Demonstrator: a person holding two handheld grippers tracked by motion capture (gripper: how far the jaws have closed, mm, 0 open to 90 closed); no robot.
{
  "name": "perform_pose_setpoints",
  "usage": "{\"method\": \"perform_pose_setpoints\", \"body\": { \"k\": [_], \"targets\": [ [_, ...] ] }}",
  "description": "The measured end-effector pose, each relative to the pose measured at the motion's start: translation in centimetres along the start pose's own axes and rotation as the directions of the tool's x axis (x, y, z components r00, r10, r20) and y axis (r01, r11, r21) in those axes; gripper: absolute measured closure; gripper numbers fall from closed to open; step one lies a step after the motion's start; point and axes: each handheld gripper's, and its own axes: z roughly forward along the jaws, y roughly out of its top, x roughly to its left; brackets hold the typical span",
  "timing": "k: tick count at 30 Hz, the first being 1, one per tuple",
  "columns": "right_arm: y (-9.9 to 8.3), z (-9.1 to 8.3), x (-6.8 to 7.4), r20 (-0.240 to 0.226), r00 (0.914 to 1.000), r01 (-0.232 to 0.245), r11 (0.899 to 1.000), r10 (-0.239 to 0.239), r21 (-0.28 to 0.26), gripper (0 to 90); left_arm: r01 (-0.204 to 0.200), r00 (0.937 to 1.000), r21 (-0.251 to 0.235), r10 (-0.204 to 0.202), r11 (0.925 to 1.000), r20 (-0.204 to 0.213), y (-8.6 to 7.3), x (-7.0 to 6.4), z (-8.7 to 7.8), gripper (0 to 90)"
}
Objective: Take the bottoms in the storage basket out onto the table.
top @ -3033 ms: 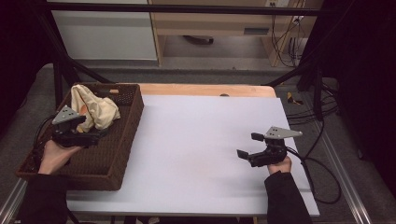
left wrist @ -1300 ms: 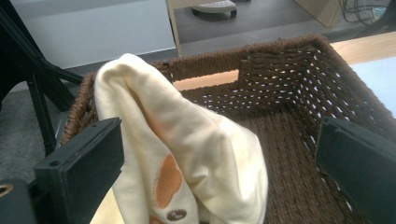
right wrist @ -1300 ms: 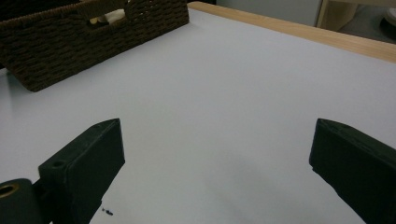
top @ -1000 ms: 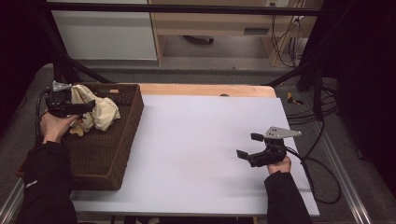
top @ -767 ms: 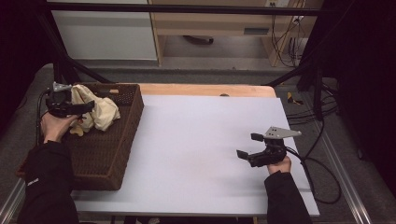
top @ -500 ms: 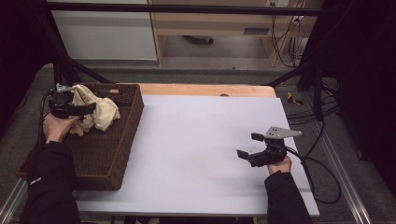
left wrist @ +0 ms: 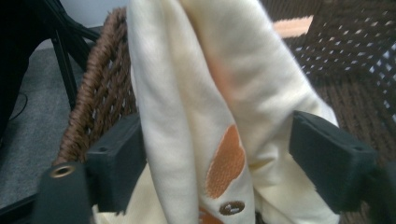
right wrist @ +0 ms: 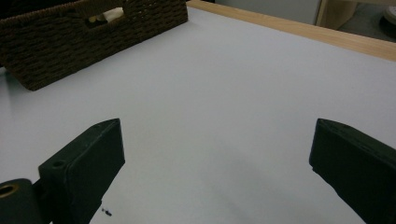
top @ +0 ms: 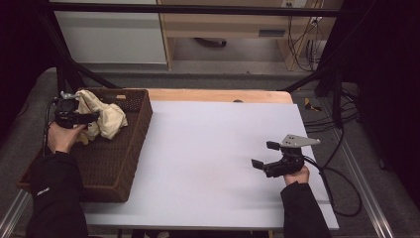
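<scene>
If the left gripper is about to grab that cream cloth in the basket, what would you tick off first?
1. Cream cloth sits between the left gripper's jaws: ok.
2. Jaws closed on it: not ok, they stand apart on either side.
3. Cloth free of the wicker basket: cannot tell; part of it drapes near the rim.
4. Landing spot on the white table bare: ok.
5. Right gripper out of the way: ok, open over the table, far from the basket.

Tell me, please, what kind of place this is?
Probably a lab recording station: a white table inside a black frame, loose cables trailing from the hand-held right gripper, and a wicker basket.
</scene>
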Motion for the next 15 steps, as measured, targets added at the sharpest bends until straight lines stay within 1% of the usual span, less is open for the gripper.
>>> {"method": "perform_pose_setpoints", "body": {
  "k": [1,2,3,7,8,10,12,13,15],
  "targets": [
    [0.00,0.00,-0.01,0.000,1.0000,0.000,1.000,0.000,0.000,3.9,0.000,1.0000,0.000,0.000,1.0000,0.000,0.00,0.00,0.00,22.7],
    [-0.01,0.01,-0.02,0.002,1.0000,-0.001,1.000,0.001,0.001,3.9,-0.014,0.9999,0.008,0.014,0.9999,-0.008,-0.06,-0.08,0.17,23.8],
    [-0.01,0.04,-0.02,0.001,1.0000,0.000,1.000,0.000,0.002,3.9,-0.018,0.9998,0.013,0.018,0.9998,-0.010,-0.07,-0.11,0.18,25.8],
    [-0.03,0.10,-0.01,-0.002,1.0000,0.003,1.000,-0.003,0.003,3.9,-0.012,0.9999,0.019,0.013,0.9998,-0.007,-0.09,-0.15,0.21,33.5],
    [-0.03,0.13,0.00,-0.002,1.0000,0.002,1.000,-0.002,0.004,3.9,-0.009,0.9999,0.027,0.009,0.9996,-0.014,-0.11,-0.13,0.24,35.5],
    [-0.04,0.15,0.00,-0.001,1.0000,0.003,1.000,-0.003,0.003,3.9,-0.009,0.9998,0.036,0.010,0.9993,-0.015,-0.13,-0.12,0.25,40.1],
    [-0.04,0.15,0.00,-0.002,1.0000,0.002,1.000,-0.002,0.003,3.9,-0.023,0.9993,0.039,0.025,0.9990,-0.029,-0.12,-0.26,0.22,43.2],
    [-0.04,0.14,0.00,-0.002,1.0000,0.002,1.000,-0.002,0.004,3.9,-0.033,0.9988,0.042,0.034,0.9986,-0.035,-0.10,-0.30,0.15,46.2],
    [-0.03,0.12,0.00,-0.002,1.0000,0.002,1.000,-0.002,0.002,3.9,-0.036,0.9985,0.042,0.038,0.9985,-0.039,-0.07,-0.34,0.05,51.1]
  ]
}}
